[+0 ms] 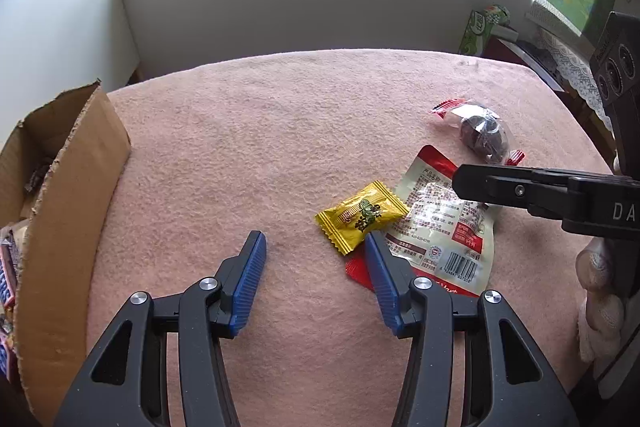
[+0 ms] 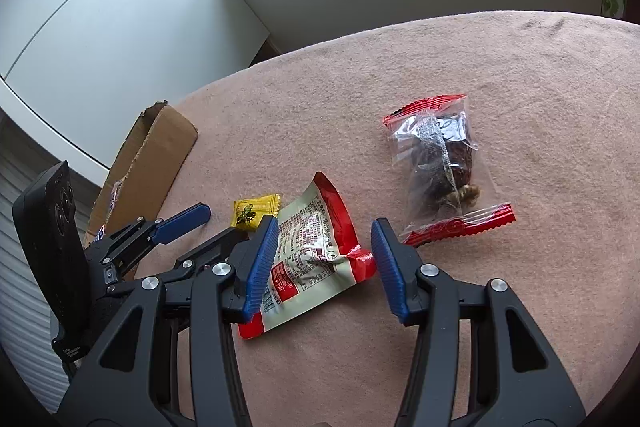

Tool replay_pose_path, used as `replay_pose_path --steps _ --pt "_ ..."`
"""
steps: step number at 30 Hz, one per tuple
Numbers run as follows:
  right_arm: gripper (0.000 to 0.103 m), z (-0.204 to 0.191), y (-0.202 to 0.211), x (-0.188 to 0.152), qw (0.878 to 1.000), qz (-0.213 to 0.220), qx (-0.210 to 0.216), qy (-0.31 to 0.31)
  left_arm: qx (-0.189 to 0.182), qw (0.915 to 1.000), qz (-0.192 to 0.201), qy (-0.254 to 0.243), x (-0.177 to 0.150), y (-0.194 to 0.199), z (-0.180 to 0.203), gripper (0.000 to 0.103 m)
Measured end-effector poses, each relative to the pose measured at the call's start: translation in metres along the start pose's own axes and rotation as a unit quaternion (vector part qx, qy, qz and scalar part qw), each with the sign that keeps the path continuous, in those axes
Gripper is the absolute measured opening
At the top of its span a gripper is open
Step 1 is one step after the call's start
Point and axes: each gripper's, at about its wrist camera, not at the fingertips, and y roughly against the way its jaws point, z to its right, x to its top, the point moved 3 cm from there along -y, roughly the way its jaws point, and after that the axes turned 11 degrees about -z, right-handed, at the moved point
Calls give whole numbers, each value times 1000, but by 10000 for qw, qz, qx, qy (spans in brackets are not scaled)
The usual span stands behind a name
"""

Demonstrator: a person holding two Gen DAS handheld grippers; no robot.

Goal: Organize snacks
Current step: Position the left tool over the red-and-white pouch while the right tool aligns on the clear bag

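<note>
Three snacks lie on the pink cloth: a small yellow candy packet [image 1: 362, 217] [image 2: 254, 213], a flat red-and-cream pouch [image 1: 444, 227] [image 2: 308, 251] with its printed back up, and a clear red-ended bag of dark dried fruit [image 1: 480, 133] [image 2: 440, 167]. My left gripper [image 1: 314, 247] [image 2: 224, 227] is open and empty, low over the cloth, its right finger beside the yellow packet. My right gripper [image 2: 324, 239] is open and empty, its jaws around the near corner of the pouch. In the left wrist view only its black finger [image 1: 520, 189] shows, over the pouch.
An open cardboard box [image 1: 76, 187] [image 2: 148, 163] with several snacks inside stands at the table's left edge. A green tissue pack [image 1: 478, 31] and a lace-covered shelf [image 1: 568, 63] sit beyond the far right corner. A white wall runs behind the table.
</note>
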Motion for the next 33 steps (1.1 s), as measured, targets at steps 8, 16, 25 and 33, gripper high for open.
replay_pose_path --steps 8,16,25,33 --pt "50 -9 21 -26 9998 140 70 111 157 9997 57 -185 2 -3 7 50" --pt "50 3 11 -20 9997 24 229 -120 -460 9976 103 -503 -10 13 22 50" --pt "50 8 14 -16 9997 99 191 -146 -824 9963 -198 -135 31 -16 29 52" --pt "53 18 61 -1 9960 875 40 -167 -768 9970 -33 -129 41 -13 21 66"
